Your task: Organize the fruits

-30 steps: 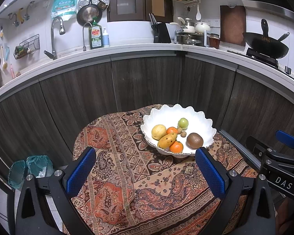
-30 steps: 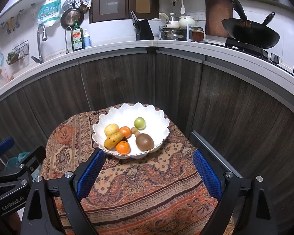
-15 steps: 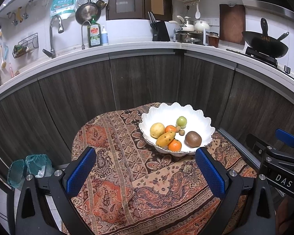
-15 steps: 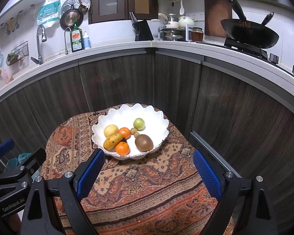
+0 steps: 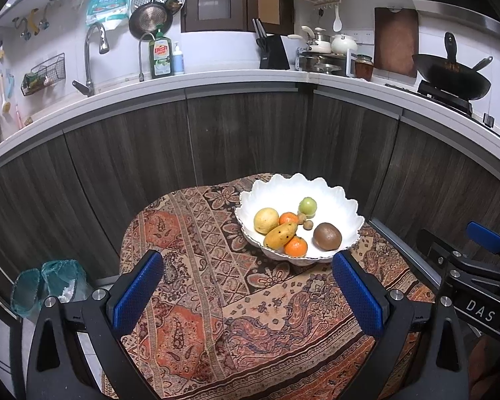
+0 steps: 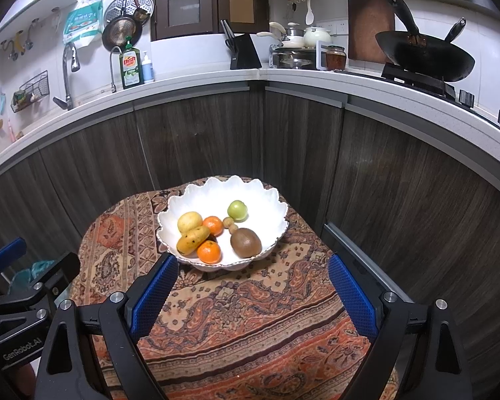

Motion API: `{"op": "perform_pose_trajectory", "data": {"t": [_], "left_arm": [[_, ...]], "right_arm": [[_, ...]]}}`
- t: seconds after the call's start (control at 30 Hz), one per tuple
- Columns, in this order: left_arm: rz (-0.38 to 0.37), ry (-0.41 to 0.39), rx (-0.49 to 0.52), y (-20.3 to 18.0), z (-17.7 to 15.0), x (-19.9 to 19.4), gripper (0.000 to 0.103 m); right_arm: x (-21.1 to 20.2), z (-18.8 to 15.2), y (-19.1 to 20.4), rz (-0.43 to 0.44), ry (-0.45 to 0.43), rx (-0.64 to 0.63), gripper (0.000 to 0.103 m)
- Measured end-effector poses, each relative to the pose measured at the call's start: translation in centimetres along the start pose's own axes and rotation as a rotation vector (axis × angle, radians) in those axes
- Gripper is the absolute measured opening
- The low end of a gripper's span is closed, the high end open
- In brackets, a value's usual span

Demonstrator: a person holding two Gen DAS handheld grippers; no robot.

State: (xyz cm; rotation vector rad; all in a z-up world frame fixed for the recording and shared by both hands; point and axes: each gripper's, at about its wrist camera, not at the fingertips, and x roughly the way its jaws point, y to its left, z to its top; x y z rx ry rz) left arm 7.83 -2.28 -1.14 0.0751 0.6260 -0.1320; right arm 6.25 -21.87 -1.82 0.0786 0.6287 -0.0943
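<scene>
just "dish" on green soap bottle (image 5: 160,55); left gripper (image 5: 246,295) & right gripper (image 6: 251,295) jaws wide, empty

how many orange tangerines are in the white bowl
2. One tangerine sits at the near rim of the bowl; the other tangerine lies mid-bowl behind the mango. More could be hidden underneath.

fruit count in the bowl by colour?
In the white bowl:
Orange: 2, near one, far one
Yellow: 2, round one, long spotted one
Green: 1
Brown, large: 1
Tan, small: 2
Total: 8
</scene>
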Motion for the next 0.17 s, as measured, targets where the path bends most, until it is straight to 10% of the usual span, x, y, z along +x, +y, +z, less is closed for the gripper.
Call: {"op": "perform_pose_trajectory", "data": {"t": [0.17], "left_arm": [[0.013,-0.009,0.006,-0.13,-0.04,0.02,0.103]], "right_arm": [[-0.05,-0.14,0.05,-0.001,0.0,0.003,0.092]]}}
